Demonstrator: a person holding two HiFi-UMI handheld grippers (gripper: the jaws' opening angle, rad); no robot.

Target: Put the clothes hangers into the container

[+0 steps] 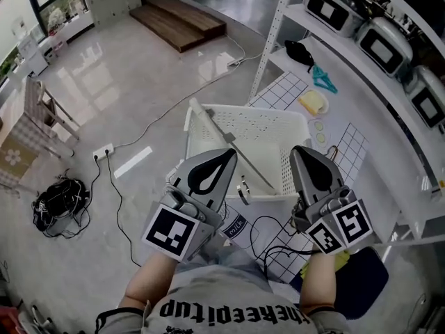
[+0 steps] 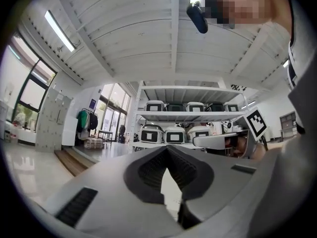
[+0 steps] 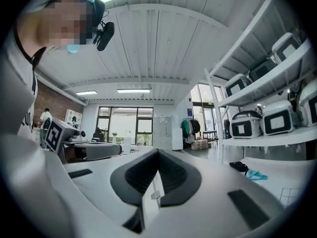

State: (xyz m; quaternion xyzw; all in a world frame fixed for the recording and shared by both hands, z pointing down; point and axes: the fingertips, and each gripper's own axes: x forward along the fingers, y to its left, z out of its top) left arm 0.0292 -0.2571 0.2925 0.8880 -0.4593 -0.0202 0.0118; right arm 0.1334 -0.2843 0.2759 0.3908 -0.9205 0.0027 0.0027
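Note:
A white perforated container (image 1: 208, 124) stands on the table in front of me in the head view. A long grey hanger bar (image 1: 240, 152) lies slanted inside it, and a dark hook (image 1: 243, 191) rests at its near rim. A teal hanger (image 1: 323, 81) lies further back on the table. My left gripper (image 1: 229, 152) (image 2: 167, 147) is over the container's near left rim with its jaw tips together. My right gripper (image 1: 299, 150) (image 3: 158, 150) is shut at the near right rim. I see nothing clamped between either pair of tips. Both point level.
Black wire loops (image 1: 274, 239) lie on a grid mat near my body. A yellow item (image 1: 313, 103) and a black object (image 1: 299, 51) sit on the table. Shelves with grey-and-black appliances (image 1: 386, 44) run along the right. A white upright post (image 1: 274, 33) stands behind the container.

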